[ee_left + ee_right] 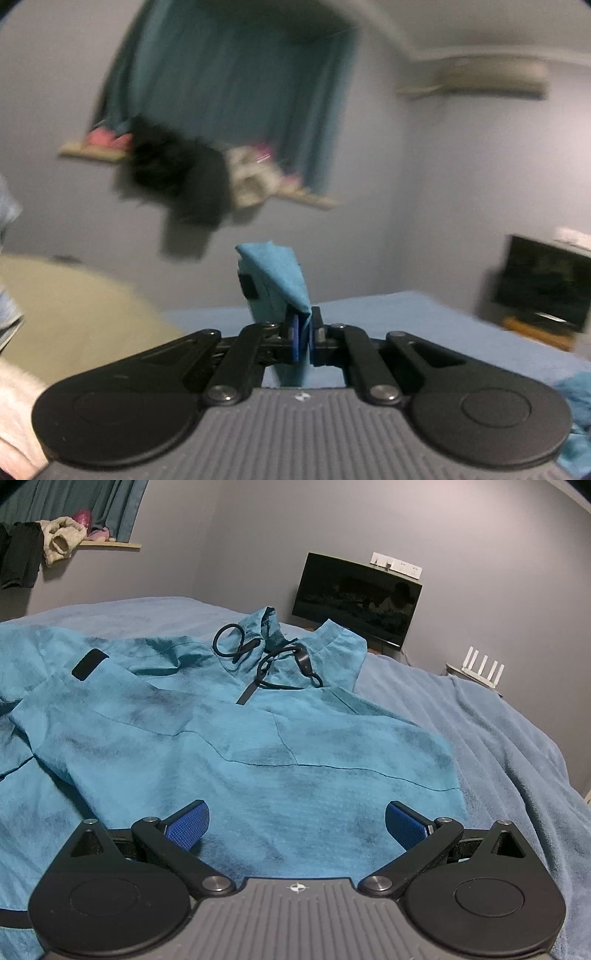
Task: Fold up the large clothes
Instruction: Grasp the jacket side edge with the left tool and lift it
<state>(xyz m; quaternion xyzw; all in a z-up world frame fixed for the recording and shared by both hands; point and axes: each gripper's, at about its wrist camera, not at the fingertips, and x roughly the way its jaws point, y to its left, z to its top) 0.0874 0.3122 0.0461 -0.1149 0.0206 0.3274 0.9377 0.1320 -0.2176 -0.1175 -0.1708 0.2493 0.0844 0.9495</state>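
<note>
Fold step under way: left gripper [303, 334] clamps a cuff of the teal hooded fabric jacket [236, 738]; right gripper [297, 825], jaws apart, hovers at its 6 o'clock hem. Next: carry the cuff across.

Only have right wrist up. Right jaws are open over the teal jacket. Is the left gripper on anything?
Observer: Yes. The left gripper is shut on a fold of the teal jacket.
Operator: Is the fabric flat or lifted?
Observer: Lifted. The pinched fold stands up above the blue pads, clear of the bed.
Operator: Which part of the jacket is it?
Observer: It carries a small black patch, so likely a cuff or hem tab; the left wrist view is too blurred to be sure.
</note>
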